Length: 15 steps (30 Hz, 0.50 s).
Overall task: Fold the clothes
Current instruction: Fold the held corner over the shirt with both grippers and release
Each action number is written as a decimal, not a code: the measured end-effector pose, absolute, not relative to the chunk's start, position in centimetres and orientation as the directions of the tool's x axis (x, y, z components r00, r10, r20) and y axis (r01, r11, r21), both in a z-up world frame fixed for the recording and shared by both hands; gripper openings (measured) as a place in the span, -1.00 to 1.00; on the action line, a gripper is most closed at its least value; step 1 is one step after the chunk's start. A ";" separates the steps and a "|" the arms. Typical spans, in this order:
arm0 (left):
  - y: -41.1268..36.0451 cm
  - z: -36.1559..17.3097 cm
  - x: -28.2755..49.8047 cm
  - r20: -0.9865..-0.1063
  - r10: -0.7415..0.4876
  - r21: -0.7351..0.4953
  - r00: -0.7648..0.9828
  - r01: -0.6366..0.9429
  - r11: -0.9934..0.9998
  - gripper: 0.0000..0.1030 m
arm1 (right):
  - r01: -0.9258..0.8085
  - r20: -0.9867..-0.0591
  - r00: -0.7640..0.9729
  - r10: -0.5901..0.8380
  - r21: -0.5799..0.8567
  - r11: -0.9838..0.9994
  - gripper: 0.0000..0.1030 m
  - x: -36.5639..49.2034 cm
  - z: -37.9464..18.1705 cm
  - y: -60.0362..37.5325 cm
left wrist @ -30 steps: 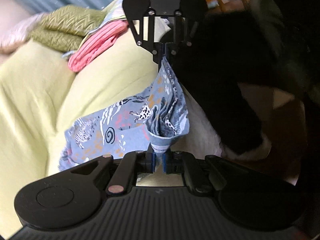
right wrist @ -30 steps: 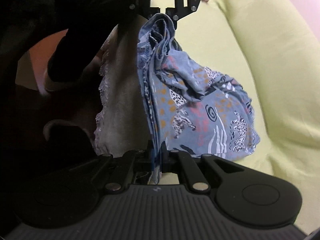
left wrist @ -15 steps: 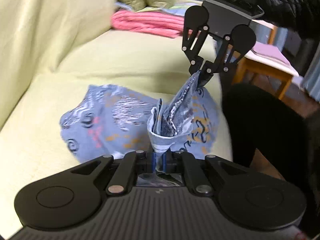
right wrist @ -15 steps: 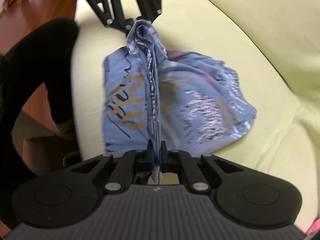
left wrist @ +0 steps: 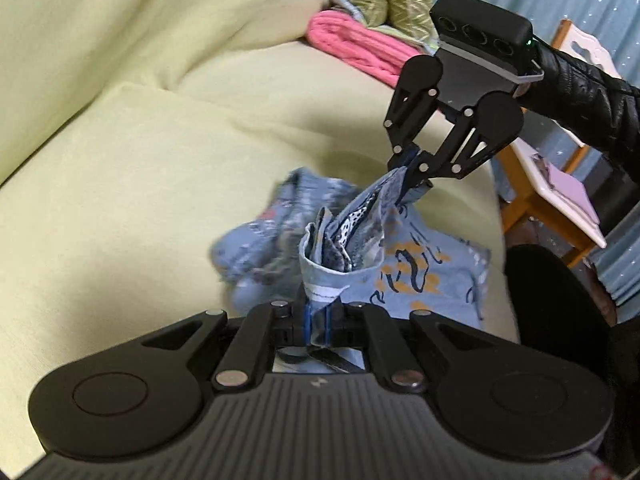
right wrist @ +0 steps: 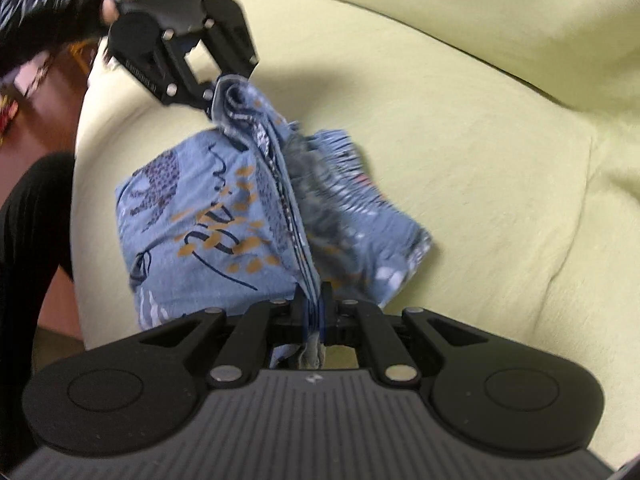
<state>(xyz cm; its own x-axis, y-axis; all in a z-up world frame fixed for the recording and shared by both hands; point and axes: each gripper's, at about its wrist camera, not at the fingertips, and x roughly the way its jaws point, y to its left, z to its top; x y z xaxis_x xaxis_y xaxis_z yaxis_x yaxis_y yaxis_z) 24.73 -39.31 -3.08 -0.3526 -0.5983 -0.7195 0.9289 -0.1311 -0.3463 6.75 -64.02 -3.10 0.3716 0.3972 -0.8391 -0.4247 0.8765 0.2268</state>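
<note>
Your left gripper (left wrist: 318, 320) is clamped on a bunched edge of the blue printed garment (left wrist: 420, 268). Your right gripper (left wrist: 410, 164) is clamped on another bunched point of the same garment, farther away and to the right in the left wrist view. The fold line runs taut between the two grippers, raised above the sofa (left wrist: 140, 160).

The rest of the garment hangs from that line on both sides. Its lower edges lie on the yellow-green sofa seat, near the front edge. In the right wrist view the right gripper (right wrist: 314, 316) holds several stacked layers, and the left gripper (right wrist: 212, 100) grips the far end. A sleeve (left wrist: 580, 92) in black extends behind the right gripper.

A pink cloth (left wrist: 360, 48) lies at the far end of the sofa, well apart from the garment.
</note>
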 end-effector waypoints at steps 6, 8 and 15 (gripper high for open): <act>-39.3 -5.3 25.5 -0.704 -0.605 -0.400 -0.371 0.912 -0.092 -0.92 | -0.259 -0.785 0.458 0.417 0.331 0.907 -0.71 5.1 -4.3 -66.7; -39.3 -5.5 25.7 -0.686 -0.619 -0.430 -0.382 0.900 -0.078 -0.91 | -0.218 -0.749 0.492 0.444 0.388 0.895 -0.71 4.2 -4.5 -67.7; -38.7 -5.8 26.5 -0.638 -0.659 -0.498 -0.399 0.866 -0.042 -0.90 | -0.095 -0.631 0.621 0.465 0.528 0.844 -0.82 1.3 -5.4 -71.7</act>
